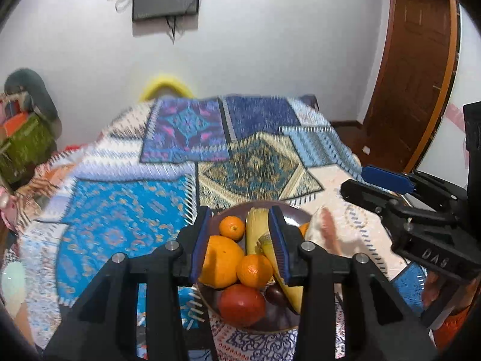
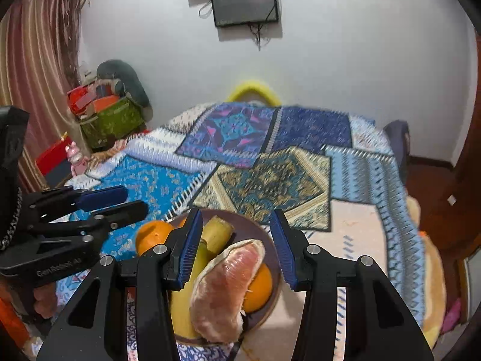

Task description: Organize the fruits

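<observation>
Fruits sit heaped on a brown plate (image 1: pixel 288 210) on the patterned bedspread (image 1: pixel 126 210), right under both of your grippers.

Left wrist view: your left gripper (image 1: pixel 239 242) hovers above the pile with its fingers released and nothing pinched between the blue pads. Framed in the gap are a large orange (image 1: pixel 221 260), two small tangerines (image 1: pixel 231 228) (image 1: pixel 255 270) and the bananas (image 1: pixel 255 231); a red apple (image 1: pixel 242 303) and a dark plum (image 1: pixel 275 294) lie nearer you, below the fingertips. None of them touches the pads as far as you can see. Your right gripper (image 1: pixel 356 183) shows at the right, beyond the plate's edge. The far half of this view is smeared, so judge positions on the bedspread with care.

Right wrist view: your right gripper (image 2: pixel 237 234) is also released, jaws apart and empty. A peeled pomelo segment (image 2: pixel 225 288) lies between them lower down, leaning on an orange (image 2: pixel 261 285) at the plate's near rim, with the bananas (image 2: pixel 207 249) just beside your left-hand pad.

The risks, as you stand: the pile is loose and the round fruit can roll off onto the soft bed if you nudge it. The pomelo segment sits at the rim and looks soft; squeeze hard and it may tear or slide over the edge. Your two grippers are close together, so they may collide over the plate.
</observation>
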The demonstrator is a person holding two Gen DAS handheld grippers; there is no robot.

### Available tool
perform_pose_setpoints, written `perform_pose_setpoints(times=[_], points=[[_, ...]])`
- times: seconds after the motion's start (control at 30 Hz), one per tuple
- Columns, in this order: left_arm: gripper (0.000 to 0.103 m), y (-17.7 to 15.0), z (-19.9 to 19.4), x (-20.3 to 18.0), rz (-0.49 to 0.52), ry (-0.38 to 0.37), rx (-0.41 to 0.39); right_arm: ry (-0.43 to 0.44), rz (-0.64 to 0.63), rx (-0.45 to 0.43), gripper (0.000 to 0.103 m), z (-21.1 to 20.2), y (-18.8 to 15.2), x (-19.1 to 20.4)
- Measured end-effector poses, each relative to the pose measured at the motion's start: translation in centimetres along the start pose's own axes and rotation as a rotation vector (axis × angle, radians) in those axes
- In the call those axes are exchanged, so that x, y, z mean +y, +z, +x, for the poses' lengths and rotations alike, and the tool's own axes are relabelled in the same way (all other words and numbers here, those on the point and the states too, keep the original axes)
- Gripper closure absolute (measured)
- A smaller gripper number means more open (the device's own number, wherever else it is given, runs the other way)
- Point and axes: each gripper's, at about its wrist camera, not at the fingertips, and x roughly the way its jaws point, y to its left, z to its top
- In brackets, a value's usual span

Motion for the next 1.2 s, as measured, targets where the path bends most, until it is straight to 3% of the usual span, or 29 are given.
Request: perform_pose_setpoints(times=[0.2, 0.43, 0.57, 0.63, 0.7, 0.77, 0.87, 0.9, 1.03, 1.13, 1.2], points=[[0.064, 0.6, -8.9, -1.5, 0.015, 0.013, -0.165, -0.001, 0.006, -0.109, 0.060, -6.1, 1.5, 0.8], [0.063, -0.7, -19.9, -4.0, 0.042, 0.050, -0.356, -0.026, -0.011, -0.281, 0.060, -16.3, 1.2, 3.6], [0.045, -1.4, -24.6, -5.0, 0.036, 0.080, -0.438, -0.019, -0.023, -0.364, 0.059, -21.5, 0.8, 5.6], [0.045, -1.8, -26.3, -5.4, 0.040, 0.085, -0.464, -0.021, -0.039, -0.398, 0.055, -23.4, 0.5, 6.5], [0.039, -2.2, -27.8, -5.9, 0.044, 0.087, -0.481, -0.033, -0.044, -0.438, 0.041, -25.1, 0.0, 7.4], [0.033, -2.7, -29.0, -6.4, 0.044, 0.088, -0.502, -0.041, -0.043, -0.473, 0.038, -26.3, -0.7, 7.9], [0.021, -3.6, -30.5, -6.9, 0.048, 0.096, -0.533, -0.054, -0.038, -0.490, 0.031, -27.0, -1.3, 8.4], [0.019, -3.7, -30.7, -7.0, 0.047, 0.091, -0.537, -0.056, -0.034, -0.493, 0.023, -27.1, -1.4, 8.4], [0.012, -4.5, -31.9, -7.5, 0.044, 0.084, -0.546, -0.088, -0.032, -0.512, 0.017, -27.5, -2.0, 8.8], [0.005, -4.9, -32.5, -8.0, 0.047, 0.080, -0.556, -0.115, -0.026, -0.524, 0.000, -28.0, -2.5, 9.1], [0.004, -5.1, -32.8, -8.1, 0.047, 0.081, -0.564, -0.135, -0.024, -0.545, 0.000, -28.6, -2.8, 9.4]])
